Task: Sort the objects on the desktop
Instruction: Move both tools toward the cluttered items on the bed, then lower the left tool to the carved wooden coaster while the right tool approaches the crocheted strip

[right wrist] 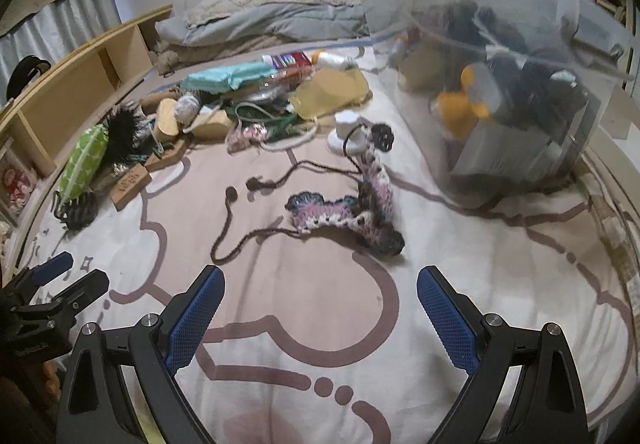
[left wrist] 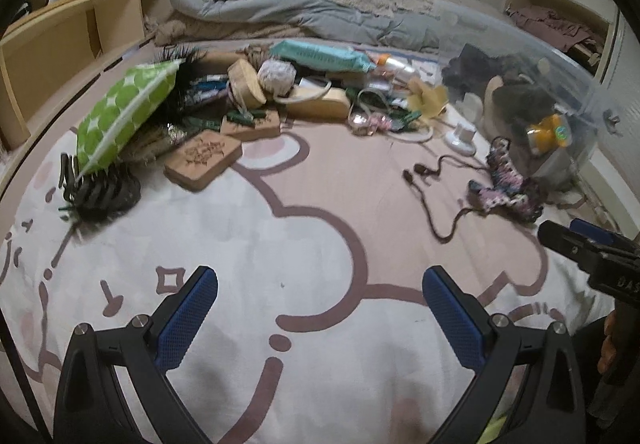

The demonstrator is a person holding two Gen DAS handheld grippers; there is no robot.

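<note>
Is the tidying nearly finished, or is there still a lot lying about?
Partly done: the clear bin already holds several things, including something orange. Nothing is in hand; the left gripper and right gripper are both open and empty. Plenty is left: the crochet piece with its brown cord lies nearest, and the pile by the green pillow is unsorted.

Matt cloth bed point(left wrist: 304, 244); clear glossy plastic bin point(right wrist: 500, 56); knitted yarn piece point(right wrist: 360, 208); engraved wood blocks point(left wrist: 204, 160).
</note>
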